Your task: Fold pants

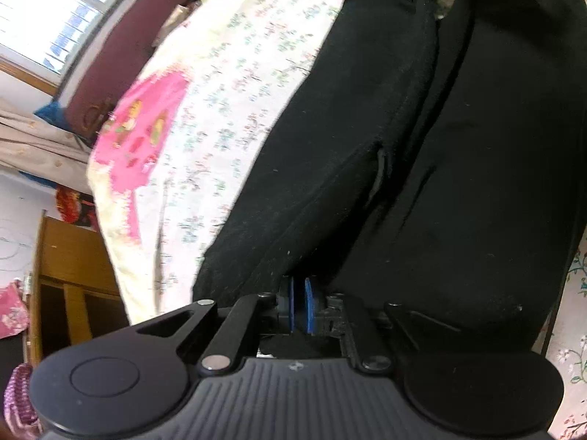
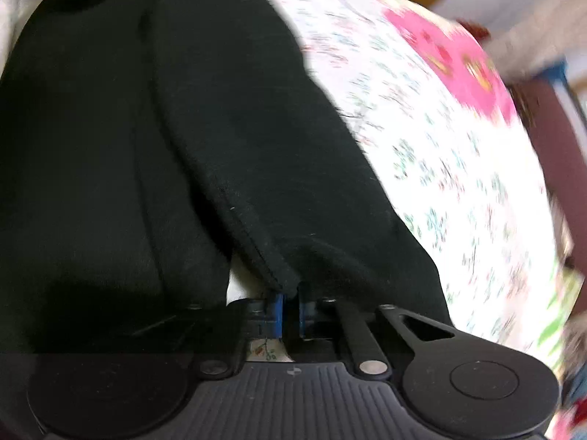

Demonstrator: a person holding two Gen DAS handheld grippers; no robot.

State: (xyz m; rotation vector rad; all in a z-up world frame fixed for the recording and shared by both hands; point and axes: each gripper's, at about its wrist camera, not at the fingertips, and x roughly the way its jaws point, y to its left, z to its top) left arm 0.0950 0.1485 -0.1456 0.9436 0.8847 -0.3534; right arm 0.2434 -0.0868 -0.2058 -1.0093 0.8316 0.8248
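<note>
Black pants [image 1: 422,168] lie lengthwise on a floral bed sheet [image 1: 234,84], both legs running away from the camera. My left gripper [image 1: 301,306] sits low at their near end, its blue pads [image 1: 311,304] nearly together with a pinch of black cloth between them. In the right wrist view the pants [image 2: 154,139] fill the left half, and a stitched hem edge [image 2: 253,242] runs down into my right gripper [image 2: 291,310]. Its blue pads [image 2: 277,308] are shut on that edge. The far tip of the other gripper shows at the top of the left wrist view.
The bed sheet [image 2: 440,154] has a pink patch [image 1: 146,124] [image 2: 451,55]. Beside the bed stand a wooden cabinet [image 1: 69,275], a dark red wall panel [image 1: 132,33] and a bright window [image 1: 47,11]. A strip of sheet [image 2: 268,355] shows under the right gripper.
</note>
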